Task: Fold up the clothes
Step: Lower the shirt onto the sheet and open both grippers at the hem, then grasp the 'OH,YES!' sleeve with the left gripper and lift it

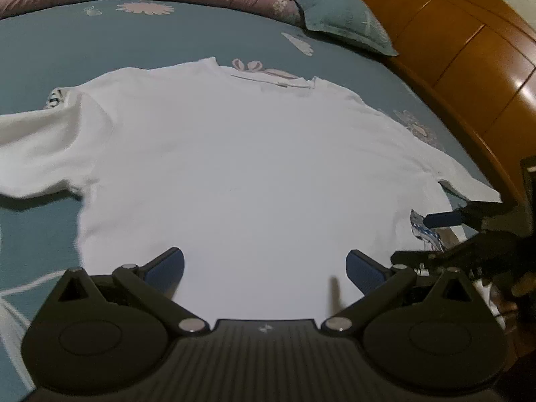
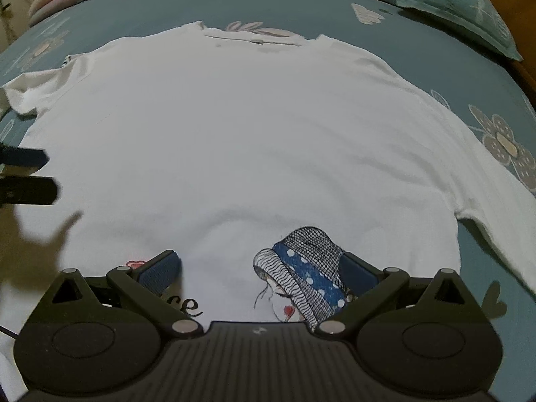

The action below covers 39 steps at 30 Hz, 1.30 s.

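Across the middle of the bed (image 1: 50,50), on its teal flowered cover, a white shirt (image 1: 241,154) lies spread flat, collar toward the far edge and pillows (image 1: 345,16), sleeves out to both sides. Over its near hem hovers the left gripper (image 1: 264,269), fingers wide apart and empty. Beside it, the right gripper (image 2: 261,268) is likewise spread, above the printed figure (image 2: 305,268).

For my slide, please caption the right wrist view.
Open right gripper above the printed hem of a white shirt spread on a bed.
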Each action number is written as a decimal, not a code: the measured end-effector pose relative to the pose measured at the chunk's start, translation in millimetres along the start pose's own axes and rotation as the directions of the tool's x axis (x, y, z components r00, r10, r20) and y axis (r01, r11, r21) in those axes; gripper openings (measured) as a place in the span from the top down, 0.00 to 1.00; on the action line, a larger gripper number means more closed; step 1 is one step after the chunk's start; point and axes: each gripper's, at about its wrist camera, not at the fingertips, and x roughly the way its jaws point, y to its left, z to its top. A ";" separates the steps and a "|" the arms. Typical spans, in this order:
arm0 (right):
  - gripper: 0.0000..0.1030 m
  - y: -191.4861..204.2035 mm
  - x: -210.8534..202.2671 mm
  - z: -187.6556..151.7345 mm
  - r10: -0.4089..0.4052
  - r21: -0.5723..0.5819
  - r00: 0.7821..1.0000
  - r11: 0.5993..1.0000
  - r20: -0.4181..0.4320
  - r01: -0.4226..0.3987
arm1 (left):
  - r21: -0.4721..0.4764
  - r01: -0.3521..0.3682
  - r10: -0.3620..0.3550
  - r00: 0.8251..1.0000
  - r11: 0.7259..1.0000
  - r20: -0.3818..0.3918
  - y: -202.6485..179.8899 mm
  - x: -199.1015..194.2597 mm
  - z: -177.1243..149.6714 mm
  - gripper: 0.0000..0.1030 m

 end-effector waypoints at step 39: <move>0.00 7.4 -0.2 5.9 -0.077 0.146 0.994 0.985 -0.081 0.088 | -0.618 0.105 0.162 0.919 0.779 0.360 274.1 -142.1 -51.9 0.01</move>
